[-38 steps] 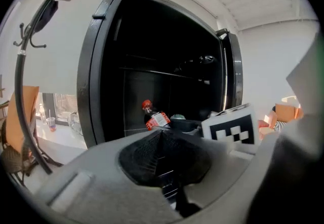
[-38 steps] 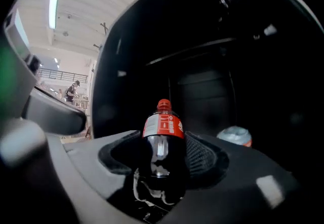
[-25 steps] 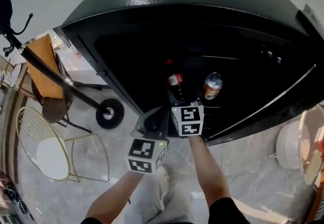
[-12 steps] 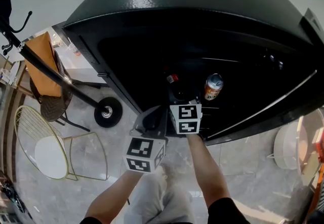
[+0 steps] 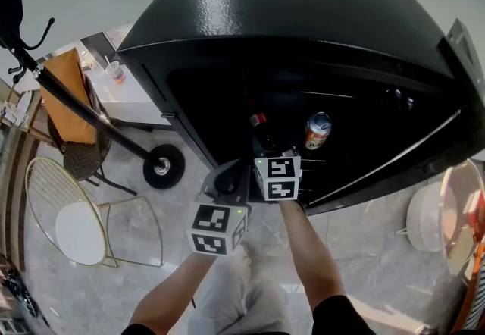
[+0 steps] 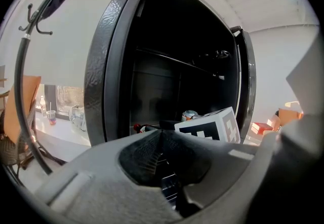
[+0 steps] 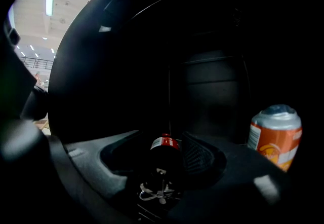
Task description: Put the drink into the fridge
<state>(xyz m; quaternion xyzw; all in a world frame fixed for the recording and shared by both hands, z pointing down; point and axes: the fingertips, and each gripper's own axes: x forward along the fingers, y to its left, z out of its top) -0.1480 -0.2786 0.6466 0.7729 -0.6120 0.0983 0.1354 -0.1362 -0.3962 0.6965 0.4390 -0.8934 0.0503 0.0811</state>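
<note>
A dark drink bottle (image 7: 164, 149) with a red label sits between the jaws of my right gripper (image 7: 164, 161), inside the open black fridge (image 5: 303, 15). The jaws have just been closing, and the pads (image 7: 200, 154) press on the bottle. In the head view only a red bit of the bottle (image 5: 258, 120) shows beyond the right gripper (image 5: 265, 145). An orange can (image 5: 317, 131) stands on the same shelf, to the bottle's right. My left gripper (image 5: 227, 176) hangs shut and empty in front of the fridge, left of the right one.
The fridge door's edge (image 6: 248, 81) stands open at the right. On the floor to the left are a wire chair (image 5: 76, 212), a coat stand's round base (image 5: 161, 168) and a white table with a cup (image 5: 116, 72). A white round object (image 5: 428, 216) lies at the right.
A second ago the bottle's red label showed plainly above the right gripper; now only a small red bit shows. The head view has tilted a little. Both grippers stay about in place.
</note>
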